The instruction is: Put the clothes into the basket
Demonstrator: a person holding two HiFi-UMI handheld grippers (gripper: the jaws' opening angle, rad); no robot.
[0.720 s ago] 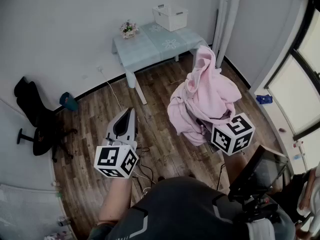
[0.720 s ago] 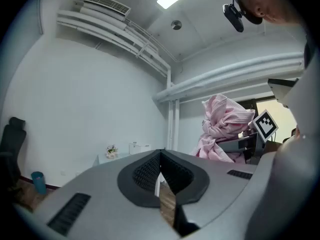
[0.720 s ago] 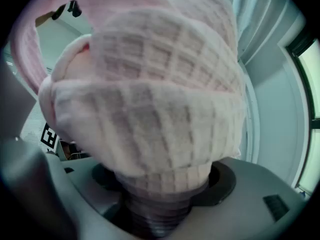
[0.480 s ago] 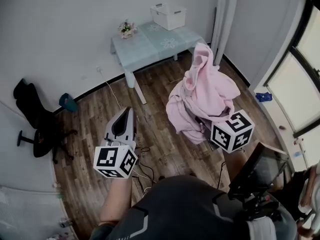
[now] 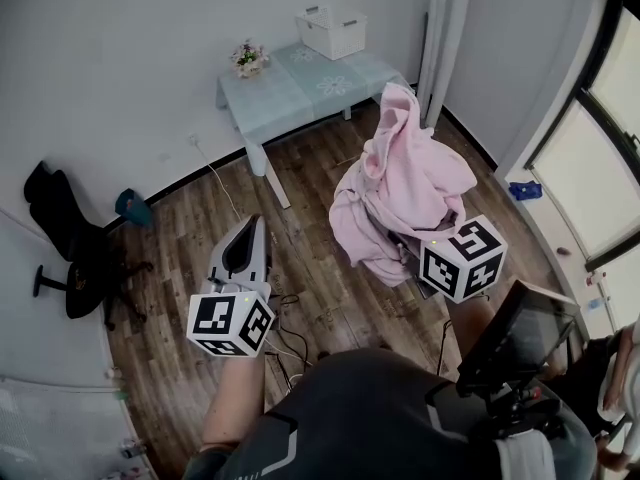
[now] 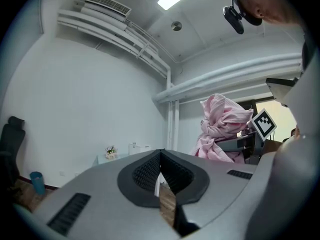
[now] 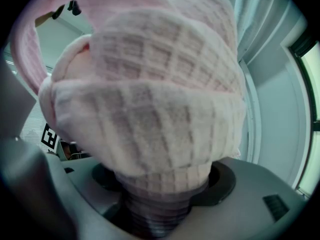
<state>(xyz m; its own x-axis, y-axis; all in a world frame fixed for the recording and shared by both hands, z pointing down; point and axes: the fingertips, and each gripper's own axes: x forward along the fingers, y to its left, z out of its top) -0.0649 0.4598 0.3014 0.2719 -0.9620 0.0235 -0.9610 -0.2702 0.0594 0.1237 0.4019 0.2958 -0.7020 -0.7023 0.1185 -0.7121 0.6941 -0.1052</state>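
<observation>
the right tongs (image 7: pixel 160 196) are clamped on a thick bunch of the pink garment (image 5: pixel 410 183), held up over the floor (image 5: pixel 318 160), well apart from the white basket (image 5: pixel 331 32) on the pale tabletop (image 5: pixel 285 88). the left tongs (image 6: pixel 160 171) are closed and empty. i'd carry it high so the trailing hem clears the basket rim, then let go right over it.

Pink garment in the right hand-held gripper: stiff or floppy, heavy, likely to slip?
Probably floppy: the pink garment drapes in loose folds over the right hand-held gripper. Likely light for its bulk; the waffle weave looks soft. Slip seems unlikely, as a thick wad is bunched between the jaws, though drooping folds might snag.
</observation>
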